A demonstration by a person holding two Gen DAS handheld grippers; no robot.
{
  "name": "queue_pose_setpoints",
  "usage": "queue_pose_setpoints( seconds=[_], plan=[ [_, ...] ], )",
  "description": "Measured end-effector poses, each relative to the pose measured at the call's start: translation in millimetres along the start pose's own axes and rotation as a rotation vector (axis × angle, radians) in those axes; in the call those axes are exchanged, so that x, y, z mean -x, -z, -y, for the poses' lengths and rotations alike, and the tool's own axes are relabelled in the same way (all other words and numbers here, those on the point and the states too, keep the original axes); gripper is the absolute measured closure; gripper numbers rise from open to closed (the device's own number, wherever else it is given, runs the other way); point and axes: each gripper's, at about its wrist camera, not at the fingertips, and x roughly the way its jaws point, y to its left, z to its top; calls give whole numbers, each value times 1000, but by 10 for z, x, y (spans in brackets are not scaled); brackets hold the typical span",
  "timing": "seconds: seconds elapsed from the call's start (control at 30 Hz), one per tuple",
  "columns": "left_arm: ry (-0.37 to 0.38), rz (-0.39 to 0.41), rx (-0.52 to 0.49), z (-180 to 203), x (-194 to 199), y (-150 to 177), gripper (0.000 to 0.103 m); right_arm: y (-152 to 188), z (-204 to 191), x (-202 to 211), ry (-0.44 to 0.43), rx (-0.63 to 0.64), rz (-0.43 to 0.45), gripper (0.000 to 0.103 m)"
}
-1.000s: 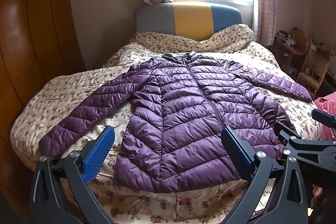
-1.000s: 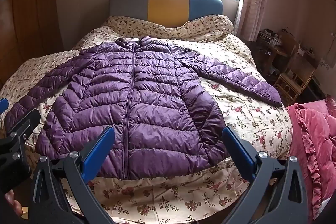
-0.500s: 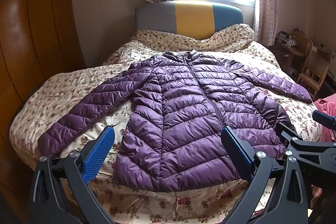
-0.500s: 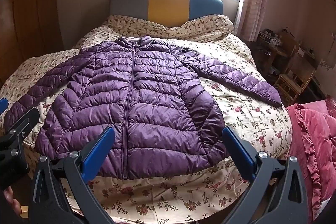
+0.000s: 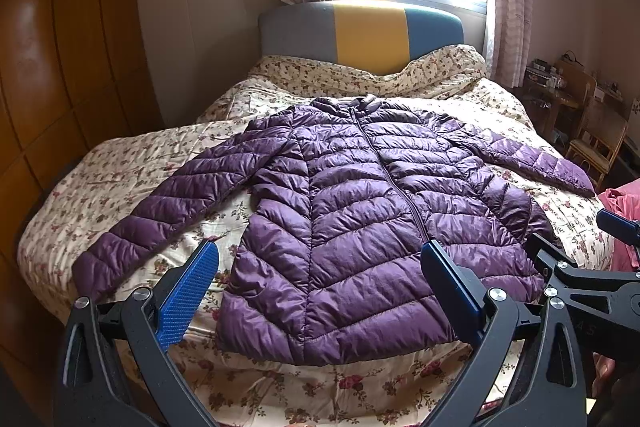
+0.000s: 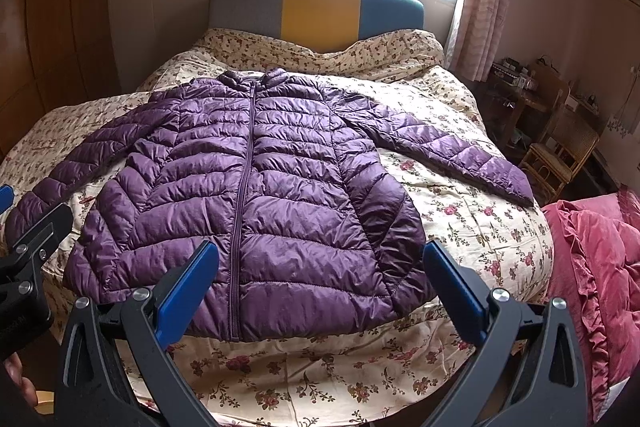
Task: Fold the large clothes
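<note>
A: Changes relative to jacket (image 5: 360,219)?
B: Left gripper (image 5: 320,283) drifted slightly leftward of it; jacket sits further right in view. Right gripper (image 6: 320,283): barely shifted.

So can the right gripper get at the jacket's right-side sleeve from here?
Probably yes: the right gripper is open, the sleeve lies flat on the bedspread, nothing between them.
</note>
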Motion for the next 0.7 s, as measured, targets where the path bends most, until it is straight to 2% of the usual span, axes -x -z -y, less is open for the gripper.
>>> queue_pose_setpoints(
  seconds=[0.7],
  plan=[
    [1,0,3,-18,-6,2,3,16,29,-34,6,6,-2,2]
  ],
)
